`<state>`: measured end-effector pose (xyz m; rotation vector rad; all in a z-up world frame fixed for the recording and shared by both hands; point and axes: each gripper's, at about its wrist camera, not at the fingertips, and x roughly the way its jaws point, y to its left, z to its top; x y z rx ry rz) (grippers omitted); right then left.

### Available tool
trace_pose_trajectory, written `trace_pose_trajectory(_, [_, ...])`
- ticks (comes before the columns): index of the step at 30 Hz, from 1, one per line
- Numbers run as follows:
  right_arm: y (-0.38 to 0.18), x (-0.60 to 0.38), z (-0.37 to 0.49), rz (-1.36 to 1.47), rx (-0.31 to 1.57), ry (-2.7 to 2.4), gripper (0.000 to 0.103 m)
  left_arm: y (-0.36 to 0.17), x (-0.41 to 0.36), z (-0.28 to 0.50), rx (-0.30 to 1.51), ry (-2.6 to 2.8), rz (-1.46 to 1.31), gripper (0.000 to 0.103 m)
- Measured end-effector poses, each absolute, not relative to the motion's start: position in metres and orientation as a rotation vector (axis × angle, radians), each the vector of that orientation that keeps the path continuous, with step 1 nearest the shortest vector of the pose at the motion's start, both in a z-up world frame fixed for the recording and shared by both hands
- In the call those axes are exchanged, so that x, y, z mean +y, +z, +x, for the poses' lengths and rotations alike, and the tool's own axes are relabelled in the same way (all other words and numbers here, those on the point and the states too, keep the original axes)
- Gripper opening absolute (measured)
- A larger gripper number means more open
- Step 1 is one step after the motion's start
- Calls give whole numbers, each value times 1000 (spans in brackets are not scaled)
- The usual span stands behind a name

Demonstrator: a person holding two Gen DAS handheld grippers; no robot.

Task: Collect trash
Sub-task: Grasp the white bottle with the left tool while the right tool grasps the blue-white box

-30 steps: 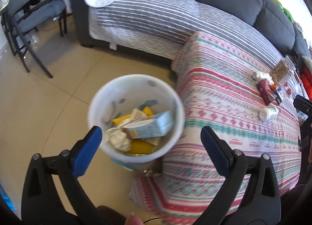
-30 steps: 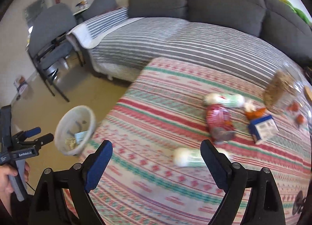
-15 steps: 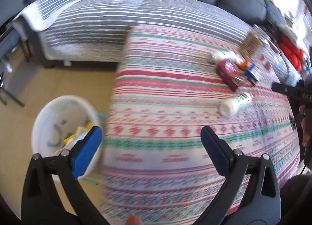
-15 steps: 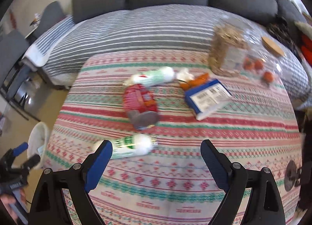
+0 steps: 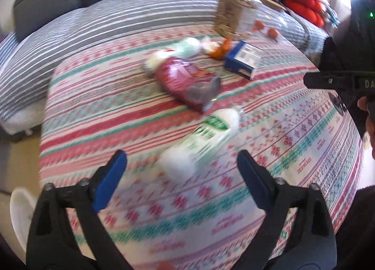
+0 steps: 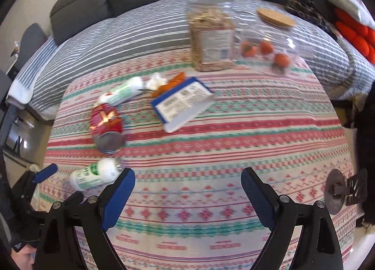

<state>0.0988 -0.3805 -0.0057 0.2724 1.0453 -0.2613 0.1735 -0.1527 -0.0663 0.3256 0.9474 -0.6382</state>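
Note:
A white bottle with green print [image 5: 201, 138] [image 6: 95, 174] lies on the patterned tablecloth, just ahead of my open left gripper [image 5: 181, 171]. Behind it lie a red can [image 5: 187, 82] [image 6: 106, 127], a second white bottle [image 5: 173, 55] [image 6: 120, 93], orange scraps [image 6: 170, 83] and a blue and white carton [image 5: 242, 59] [image 6: 182, 103]. My right gripper [image 6: 187, 190] is open and empty over the cloth's near middle. The white trash bin [image 5: 20, 209] shows at the lower left edge of the left wrist view.
A clear bag of cereal [image 6: 212, 40] and a clear box with small red fruits [image 6: 267, 49] stand at the table's far side. A grey sofa with a striped cover [image 6: 131, 33] lies behind. A grey chair [image 6: 30, 40] stands at far left.
My left gripper swung from the trash bin to the table and now faces the near white bottle. My right gripper moved right and forward over the table. Both stayed open.

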Motion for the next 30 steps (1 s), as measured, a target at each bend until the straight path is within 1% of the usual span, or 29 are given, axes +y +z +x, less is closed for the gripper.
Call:
trace_pose_trajectory(2, [-6,-391,97,289,1042,-276,93,-71,-166,176,943,-660,363,86])
trace_pose_trajectory(6, [-11,-407,102,324,1041,-299,93,-86,-183,179,968,-690,429,71])
trace_pose_trajectory(8, [-13,-411,108,331,1038,-308,93,-93,-188,180,979,-689,463,69])
trace_pose_trajectory(9, [-14,-413,112,337,1034,-312,93,-96,-189,180,989,-695,469,67])
trace_pose_trajectory(10, [-15,-414,115,344,1031,-315,93,-99,-190,182,1015,-705,456,55])
trace_pose_trajectory(11, [-16,-415,120,354,1026,-318,93,-101,-188,184,1039,-707,431,48])
trace_pose_trajectory(14, [-21,-415,134,393,1011,-321,93,-96,-182,188,1055,-709,332,39])
trace_pose_trajectory(19, [-29,-407,167,449,1013,-322,93,-83,-162,181,1070,-737,205,39])
trace_pose_trajectory(25, [-36,-394,205,432,999,-308,93,-61,-133,166,1028,-723,183,38])
trace_pose_trajectory(30, [-60,-389,226,423,1042,-358,93,-52,-103,169,1013,-653,165,38])
